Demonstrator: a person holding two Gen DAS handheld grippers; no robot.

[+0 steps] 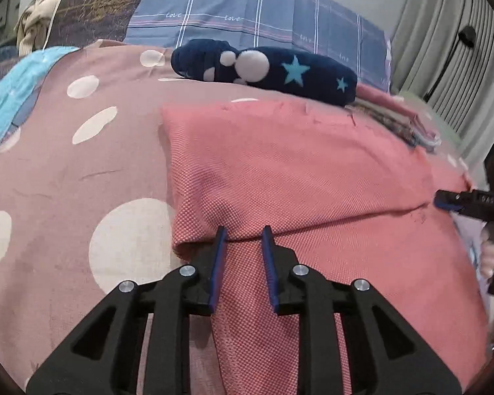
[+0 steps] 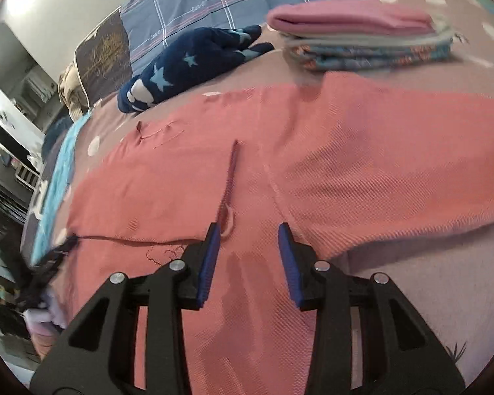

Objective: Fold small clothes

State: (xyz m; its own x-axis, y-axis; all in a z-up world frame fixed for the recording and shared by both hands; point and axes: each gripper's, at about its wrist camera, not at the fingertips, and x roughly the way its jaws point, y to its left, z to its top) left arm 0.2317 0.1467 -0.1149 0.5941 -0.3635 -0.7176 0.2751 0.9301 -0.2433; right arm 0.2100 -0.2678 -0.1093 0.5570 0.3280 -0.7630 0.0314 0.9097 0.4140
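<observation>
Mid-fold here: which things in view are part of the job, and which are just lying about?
Part of the job:
- coral-pink garment
- stack of folded clothes
- left gripper, open
- right gripper, open

Lying about:
- navy star plush
- blue plaid pillow
- polka-dot bedsheet

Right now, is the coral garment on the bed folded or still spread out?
Partly folded: the coral garment shows one fold edge running across it by the left gripper, and a layer lies on top in the right wrist view.
</observation>
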